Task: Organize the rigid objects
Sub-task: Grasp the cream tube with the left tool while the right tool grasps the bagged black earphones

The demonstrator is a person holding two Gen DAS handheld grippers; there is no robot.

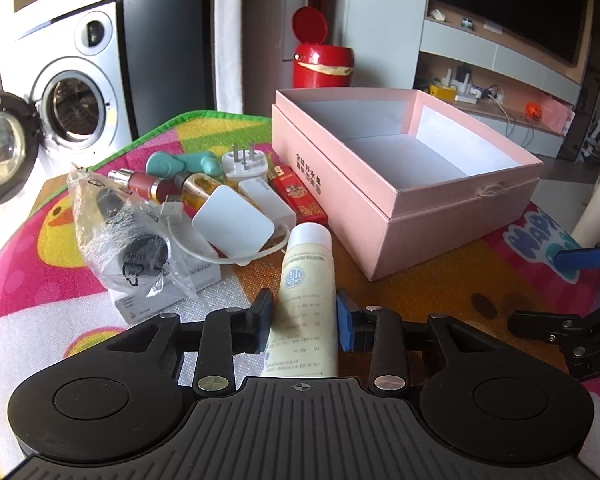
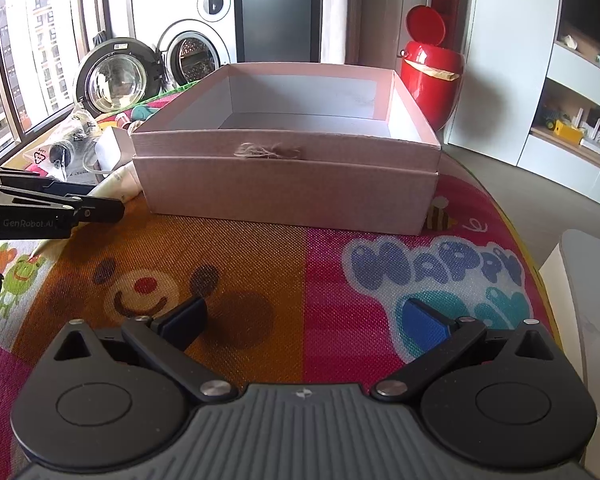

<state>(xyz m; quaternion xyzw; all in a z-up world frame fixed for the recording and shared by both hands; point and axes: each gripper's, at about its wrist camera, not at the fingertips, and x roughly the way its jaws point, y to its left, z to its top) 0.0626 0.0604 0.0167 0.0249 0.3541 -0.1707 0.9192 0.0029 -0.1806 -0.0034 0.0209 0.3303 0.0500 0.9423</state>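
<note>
The left gripper (image 1: 305,322) has its two fingers closed narrow around one cream tube (image 1: 306,300) with a white cap, which lies on the mat (image 1: 440,292) pointing far, just left of the box. The right gripper (image 2: 306,322) hovers low over the near part of the mat, fingers spread wide and holding nothing. One pink box (image 1: 400,184) sits open at the far right of the mat, resting in its own lid, with nothing visible inside.

Left of the box lies a pile: two lighters (image 1: 298,194), red, side by side; two white plugs, one upright with prongs (image 1: 245,164) and one flat square one (image 1: 233,226); one white block (image 1: 266,200); one teal toy (image 1: 180,162); one red bottle (image 1: 144,182); one amber bottle (image 1: 198,186); and one plastic bag (image 1: 120,216) with dark parts inside. One red bin (image 1: 322,60) stands beyond the box, lid raised.
</note>
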